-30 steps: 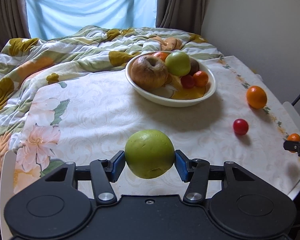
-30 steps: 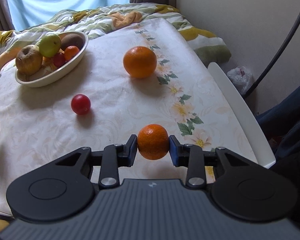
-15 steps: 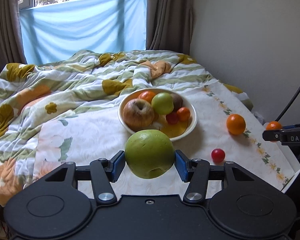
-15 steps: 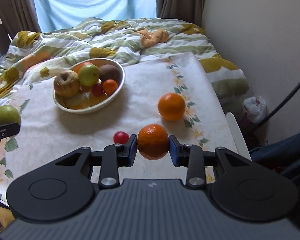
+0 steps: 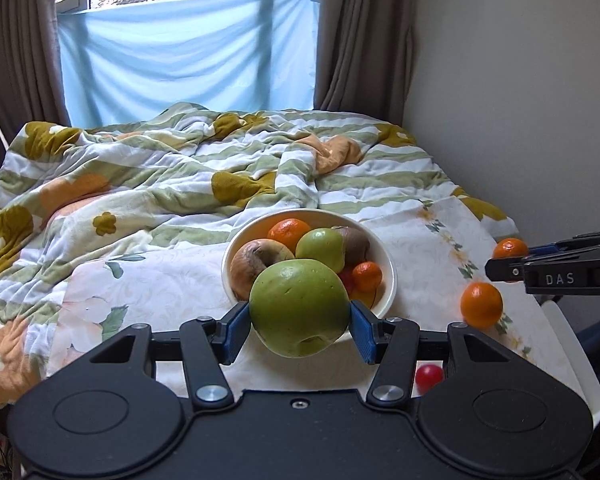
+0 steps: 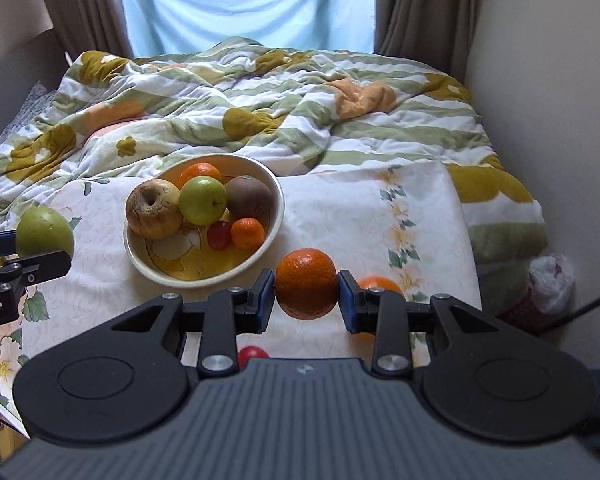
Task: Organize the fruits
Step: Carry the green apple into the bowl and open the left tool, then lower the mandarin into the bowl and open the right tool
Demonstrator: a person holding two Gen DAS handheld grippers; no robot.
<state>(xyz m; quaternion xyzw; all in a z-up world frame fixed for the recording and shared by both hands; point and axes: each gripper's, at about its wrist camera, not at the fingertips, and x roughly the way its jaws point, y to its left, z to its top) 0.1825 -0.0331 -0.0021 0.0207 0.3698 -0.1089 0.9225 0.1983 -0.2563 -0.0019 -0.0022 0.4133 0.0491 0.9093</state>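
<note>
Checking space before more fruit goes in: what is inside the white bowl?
The white bowl holds a wrinkled brown apple, green apple, brown fruit, two oranges, one small red fruit. Whatever lies beneath them is hidden.

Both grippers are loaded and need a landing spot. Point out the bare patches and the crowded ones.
Free: the yellow floor at the near side of the bowl, in front of the wrinkled apple; the tablecloth right of the bowl, up to the blanket. Crowded: the bowl's far half, piled with fruit; the cloth's near right, where a loose orange and red fruit lie.
</note>
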